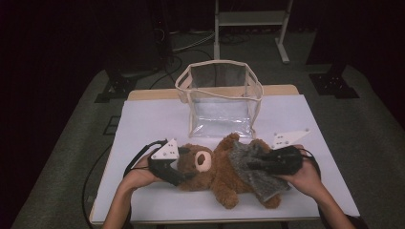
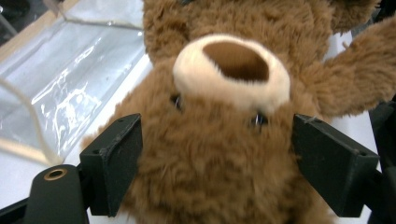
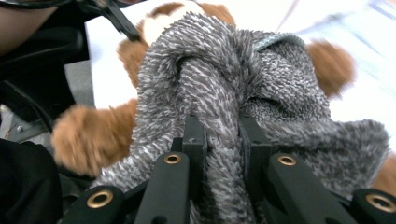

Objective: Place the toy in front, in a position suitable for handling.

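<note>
At frame centre, the teddy bear's (image 1: 215,169) head is straddled by the parted left gripper (image 2: 217,163); its grey knitted garment (image 3: 233,93) is pinched by the right gripper (image 3: 223,140).

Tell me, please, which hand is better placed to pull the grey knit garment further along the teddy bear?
Probably the right: the right gripper is pinching a fold of the grey knit garment, while the left gripper straddles the teddy bear at its head.

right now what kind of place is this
Probably a lab or studio recording setup: a white table in a dark room, stand legs and cables on the floor behind it.
</note>
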`<state>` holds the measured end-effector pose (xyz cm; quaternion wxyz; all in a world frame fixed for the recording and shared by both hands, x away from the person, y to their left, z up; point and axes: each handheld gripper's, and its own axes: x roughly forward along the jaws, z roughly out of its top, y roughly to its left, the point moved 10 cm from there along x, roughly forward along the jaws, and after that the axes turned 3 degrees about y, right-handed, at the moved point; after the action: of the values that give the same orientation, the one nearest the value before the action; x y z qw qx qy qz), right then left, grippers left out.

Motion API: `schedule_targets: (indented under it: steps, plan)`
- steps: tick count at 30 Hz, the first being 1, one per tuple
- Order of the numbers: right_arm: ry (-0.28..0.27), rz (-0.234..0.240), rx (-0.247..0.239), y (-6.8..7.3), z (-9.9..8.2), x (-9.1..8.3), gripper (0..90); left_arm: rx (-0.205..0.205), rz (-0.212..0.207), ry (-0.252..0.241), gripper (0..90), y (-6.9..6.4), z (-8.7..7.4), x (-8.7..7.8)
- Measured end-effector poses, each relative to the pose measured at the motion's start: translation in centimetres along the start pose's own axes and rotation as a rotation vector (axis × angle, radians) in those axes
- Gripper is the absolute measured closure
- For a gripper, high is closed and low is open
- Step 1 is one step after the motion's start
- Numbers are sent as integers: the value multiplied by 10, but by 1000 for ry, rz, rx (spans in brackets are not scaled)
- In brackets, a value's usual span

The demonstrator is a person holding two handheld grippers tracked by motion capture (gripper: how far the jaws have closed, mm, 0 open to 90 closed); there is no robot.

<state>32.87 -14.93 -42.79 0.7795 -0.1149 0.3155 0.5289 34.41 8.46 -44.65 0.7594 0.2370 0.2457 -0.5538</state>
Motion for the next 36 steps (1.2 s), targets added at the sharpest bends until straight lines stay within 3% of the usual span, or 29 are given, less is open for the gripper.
schedule_targets:
  steps: [3,8,12,19,23,27,32,36]
  plan:
    - [-5,-26,43,-4,-14,-9,753,-15,-24,-13,321,-1,-2,0]
    - [0,-31,23,1,-10,-10,753,-23,-28,-16,369,-4,-1,6]
    - [16,-7,-43,11,13,0,754,-23,-33,-23,372,-4,0,7]
    - [132,67,-189,41,48,49,754,-15,-31,-25,370,-4,2,8]
    - [199,83,-225,51,47,67,755,-15,-30,-23,359,-2,0,7]
    - [199,100,-214,49,38,61,757,-18,-30,-32,346,-1,0,5]
    - [216,105,-188,47,22,41,759,-24,-35,-36,359,-2,1,6]
    - [220,104,-190,48,24,28,759,-27,-35,-32,366,-2,3,8]
